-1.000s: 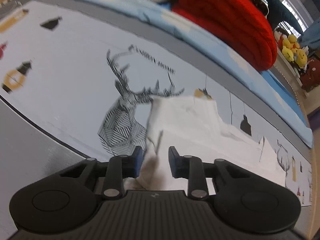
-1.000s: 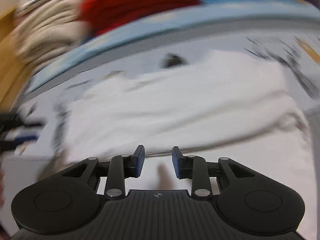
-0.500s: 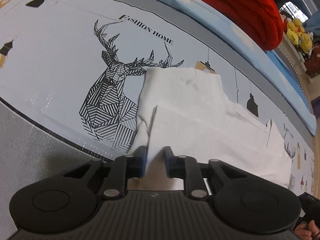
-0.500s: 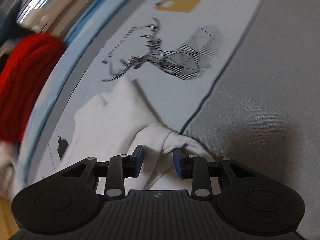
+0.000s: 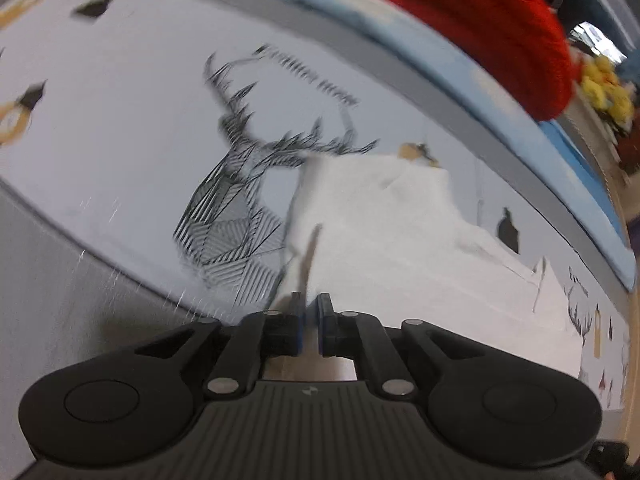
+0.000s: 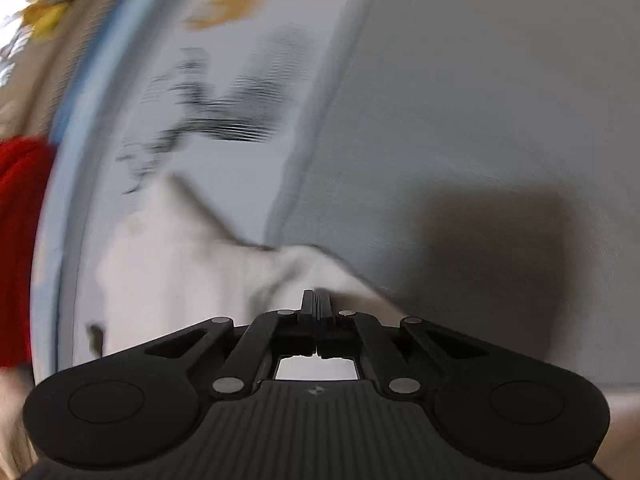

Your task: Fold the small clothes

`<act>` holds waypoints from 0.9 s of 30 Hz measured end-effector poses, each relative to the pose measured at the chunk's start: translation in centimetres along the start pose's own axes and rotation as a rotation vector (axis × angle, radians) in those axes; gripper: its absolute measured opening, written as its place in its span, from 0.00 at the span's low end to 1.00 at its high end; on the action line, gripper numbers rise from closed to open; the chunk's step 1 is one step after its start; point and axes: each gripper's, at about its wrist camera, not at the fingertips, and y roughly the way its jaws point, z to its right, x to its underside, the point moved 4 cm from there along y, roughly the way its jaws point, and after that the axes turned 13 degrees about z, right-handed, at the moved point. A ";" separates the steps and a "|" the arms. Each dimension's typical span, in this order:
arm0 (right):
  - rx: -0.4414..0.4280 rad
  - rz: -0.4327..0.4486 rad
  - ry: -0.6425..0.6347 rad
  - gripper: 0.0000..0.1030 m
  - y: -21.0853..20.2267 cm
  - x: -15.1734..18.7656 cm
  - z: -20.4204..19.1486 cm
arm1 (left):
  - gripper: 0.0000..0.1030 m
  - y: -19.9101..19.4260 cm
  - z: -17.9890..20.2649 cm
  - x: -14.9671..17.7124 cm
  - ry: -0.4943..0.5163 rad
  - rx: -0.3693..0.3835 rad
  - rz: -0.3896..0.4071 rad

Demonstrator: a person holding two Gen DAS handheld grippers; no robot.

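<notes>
**Both grippers pinched on the white garment**

While your left gripper (image 5: 308,322) clenches a soft fold of the white garment (image 5: 400,232), your right gripper (image 6: 317,312) has its jaws pressed together on another bunched, creased edge. The limp cloth lies rumpled on the smooth printed sheet (image 5: 120,120) beside the angular line-drawn deer (image 5: 236,216); a ribbed red knit (image 5: 480,16) sits far behind.

The white cloth (image 5: 384,232) looks soft, matt and creased. It lies on a smooth sheet (image 5: 132,128) with a faint sheen, printed with a black line-drawn deer (image 5: 236,208). Beside the sheet, the grey surface (image 6: 480,112) looks finely textured and matt. The red knit (image 5: 480,20) is ribbed and woolly. The left tongs (image 5: 308,320) and right tongs (image 6: 316,300) are matt black plastic with ridged bodies and dull metal rivets.
</notes>
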 end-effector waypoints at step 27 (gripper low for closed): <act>-0.363 0.185 -0.626 0.43 -3.6 2.1 -8.8 | 0.32 -4.7 4.0 1.1 0.376 0.140 0.163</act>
